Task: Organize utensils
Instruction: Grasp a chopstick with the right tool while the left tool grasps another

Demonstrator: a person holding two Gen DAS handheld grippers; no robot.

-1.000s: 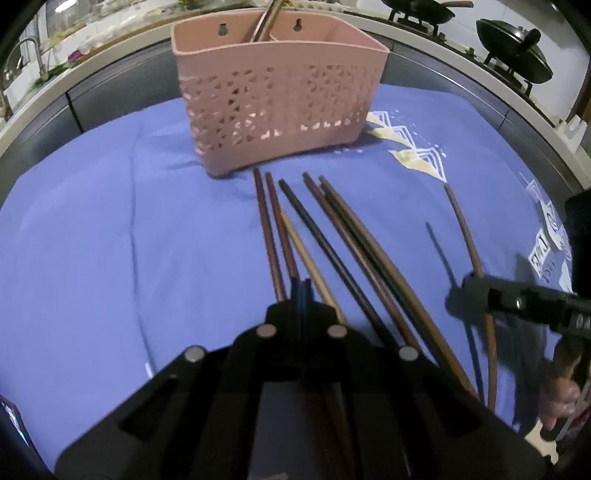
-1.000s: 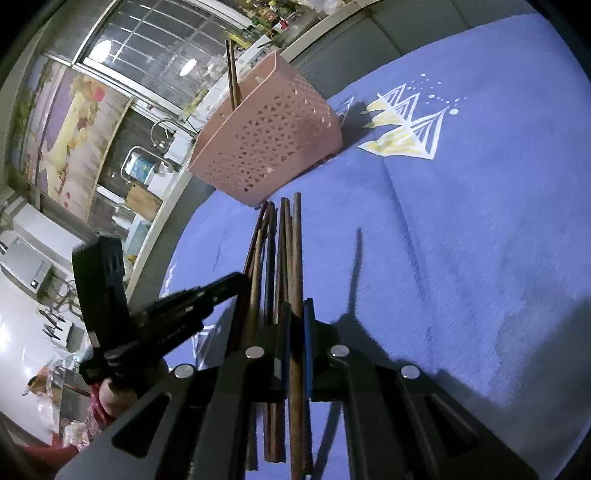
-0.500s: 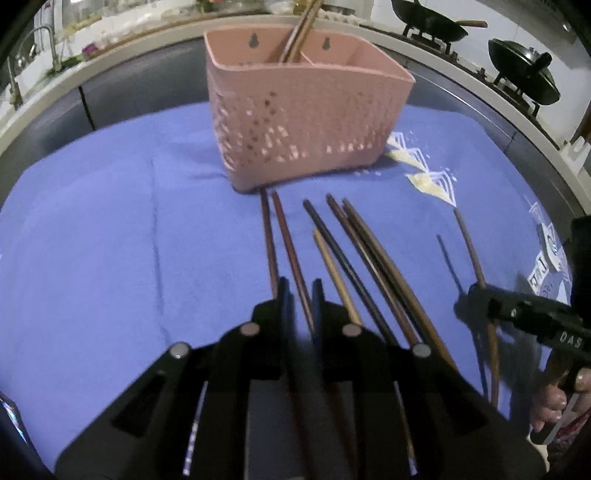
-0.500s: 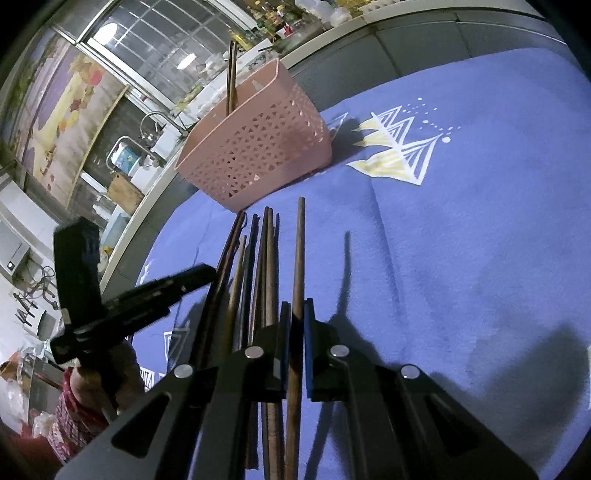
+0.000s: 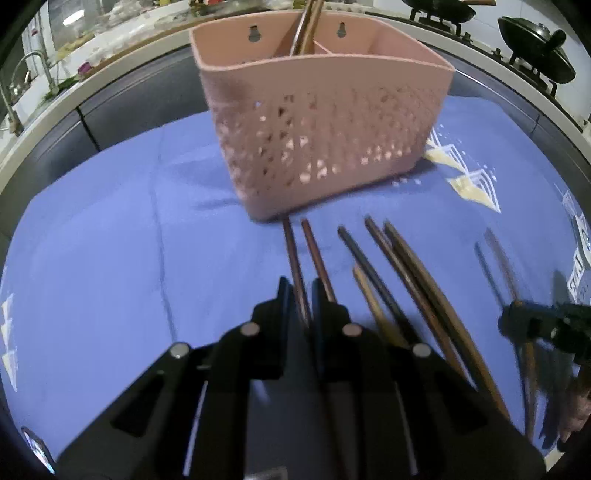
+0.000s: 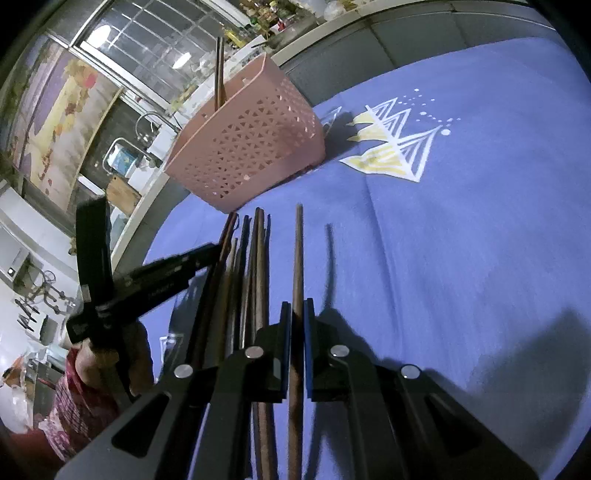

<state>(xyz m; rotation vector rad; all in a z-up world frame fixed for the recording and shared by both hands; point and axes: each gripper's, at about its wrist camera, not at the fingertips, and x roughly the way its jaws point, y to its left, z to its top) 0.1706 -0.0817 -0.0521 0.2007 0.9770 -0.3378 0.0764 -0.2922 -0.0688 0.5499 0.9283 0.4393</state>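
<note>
On blue cloth (image 5: 110, 240): pink basket (image 5: 325, 122) holds upright chopsticks (image 5: 308, 22). Left gripper (image 5: 298, 291) now slightly parted, straddling a flat chopstick (image 5: 294, 251); basket nearer than before. Right gripper (image 6: 297, 314) clamps lone chopstick (image 6: 298, 251), now lifted.

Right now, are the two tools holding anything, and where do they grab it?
The right tool pinches one brown chopstick partway along its length. The left tool has a chopstick between its fingers, but whether it is gripped cannot be told.
</note>
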